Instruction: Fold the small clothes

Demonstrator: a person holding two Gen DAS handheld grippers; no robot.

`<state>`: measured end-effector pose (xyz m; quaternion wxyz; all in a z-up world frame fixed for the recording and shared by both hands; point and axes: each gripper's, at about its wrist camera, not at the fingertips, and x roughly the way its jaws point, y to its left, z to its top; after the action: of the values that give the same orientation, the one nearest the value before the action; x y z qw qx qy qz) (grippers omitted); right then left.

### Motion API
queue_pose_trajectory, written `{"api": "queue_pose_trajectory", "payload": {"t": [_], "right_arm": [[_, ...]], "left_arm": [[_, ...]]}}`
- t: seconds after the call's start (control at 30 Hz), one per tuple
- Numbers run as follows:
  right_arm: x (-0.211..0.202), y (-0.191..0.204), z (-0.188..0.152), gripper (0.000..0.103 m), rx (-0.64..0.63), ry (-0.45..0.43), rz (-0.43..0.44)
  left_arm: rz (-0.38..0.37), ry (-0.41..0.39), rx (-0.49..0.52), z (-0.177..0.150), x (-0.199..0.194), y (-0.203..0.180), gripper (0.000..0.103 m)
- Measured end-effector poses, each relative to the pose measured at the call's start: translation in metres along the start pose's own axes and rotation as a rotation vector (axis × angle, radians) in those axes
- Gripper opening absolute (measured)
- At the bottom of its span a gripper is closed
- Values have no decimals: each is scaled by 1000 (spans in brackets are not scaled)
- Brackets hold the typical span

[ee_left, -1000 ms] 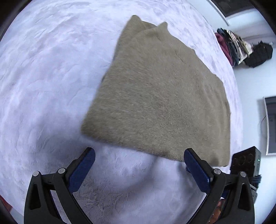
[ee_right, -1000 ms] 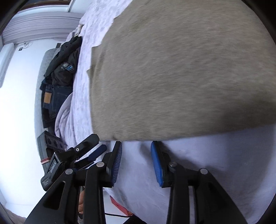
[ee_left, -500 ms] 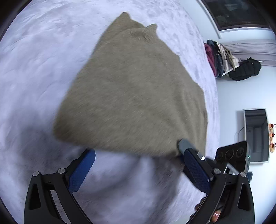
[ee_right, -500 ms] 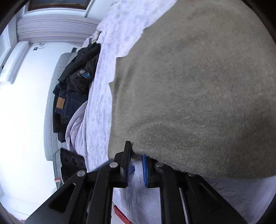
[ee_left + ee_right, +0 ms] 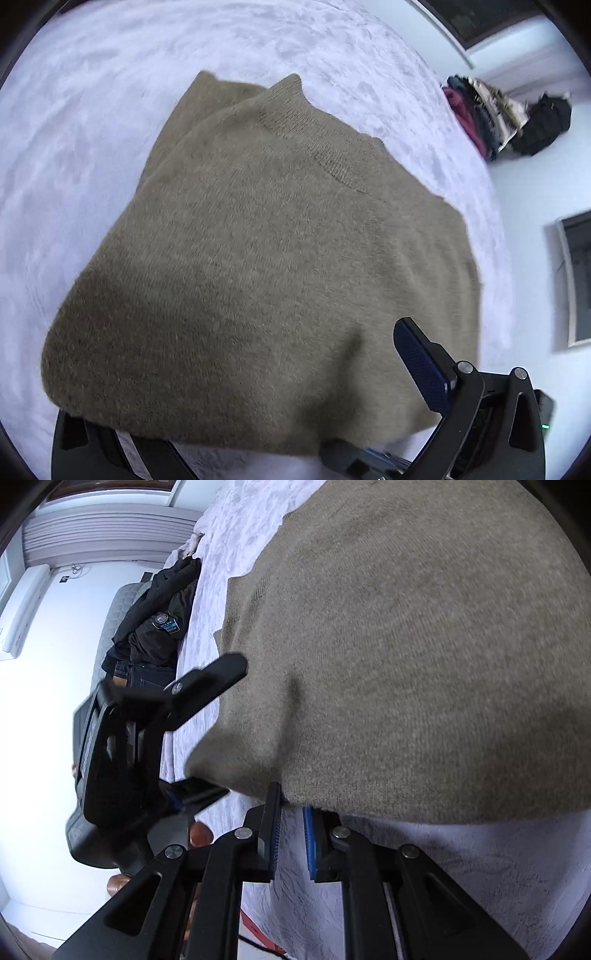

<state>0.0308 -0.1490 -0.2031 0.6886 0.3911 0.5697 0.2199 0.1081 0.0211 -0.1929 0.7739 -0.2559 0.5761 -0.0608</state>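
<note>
A pale lilac textured bedspread fills the room's bed. The right gripper is clenched on the near hem of the olive knit sweater, already doubled over. The left gripper stands spread wide, seemingly with the hem draped between its fingers, nothing pinched. Further folds remain.

Right gripper jaws nearly closed; left gripper jaws spread wide, both angled downward.

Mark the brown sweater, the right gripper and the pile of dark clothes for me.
brown sweater [image 5: 280, 258], left wrist view, middle of its top layer
right gripper [image 5: 291, 812], right wrist view, between its fingertips
pile of dark clothes [image 5: 155, 627], right wrist view, black jacket
</note>
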Motion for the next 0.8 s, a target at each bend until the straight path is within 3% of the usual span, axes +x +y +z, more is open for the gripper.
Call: {"api": "queue_pose_trajectory", "payload": {"t": [0.07, 0.13, 0.17, 0.23, 0.3, 0.37, 0.4, 0.43, 0.5, 0.6, 0.73, 0.8], "right_arm": [[-3, 0, -2, 12, -7, 23, -9], [-12, 3, -4, 13, -42, 36, -58], [-19, 4, -4, 13, -64, 40, -85], [-38, 7, -5, 13, -109, 28, -144], [-62, 11, 1, 13, -156, -16, -203], [-83, 17, 13, 14, -187, -51, -246], [-91, 22, 22, 22, -202, -61, -265], [-97, 29, 33, 48, -220, -62, -279], [-100, 49, 59, 85, -273, -49, -303], [-80, 87, 96, 86, -365, 36, -277], [-19, 138, 136, 86, -443, 252, -256], [19, 161, 145, 86, -482, 351, -296]], "left_arm": [[92, -4, 27, -1, 3, -2, 92], [186, 6, 71, -3, 7, -3, 67], [198, 1, 97, -4, 7, -3, 64], [231, -35, 175, -5, 1, -12, 41], [295, -80, 281, -10, -5, -24, 31], [365, -134, 416, -20, -9, -40, 28], [406, -162, 496, -27, -9, -47, 25], [441, -183, 564, -33, -7, -53, 25], [500, -217, 683, -47, -5, -62, 25], [541, -253, 794, -59, -4, -68, 25], [569, -267, 854, -64, -2, -74, 25], [577, -268, 865, -65, 0, -78, 25]]}}
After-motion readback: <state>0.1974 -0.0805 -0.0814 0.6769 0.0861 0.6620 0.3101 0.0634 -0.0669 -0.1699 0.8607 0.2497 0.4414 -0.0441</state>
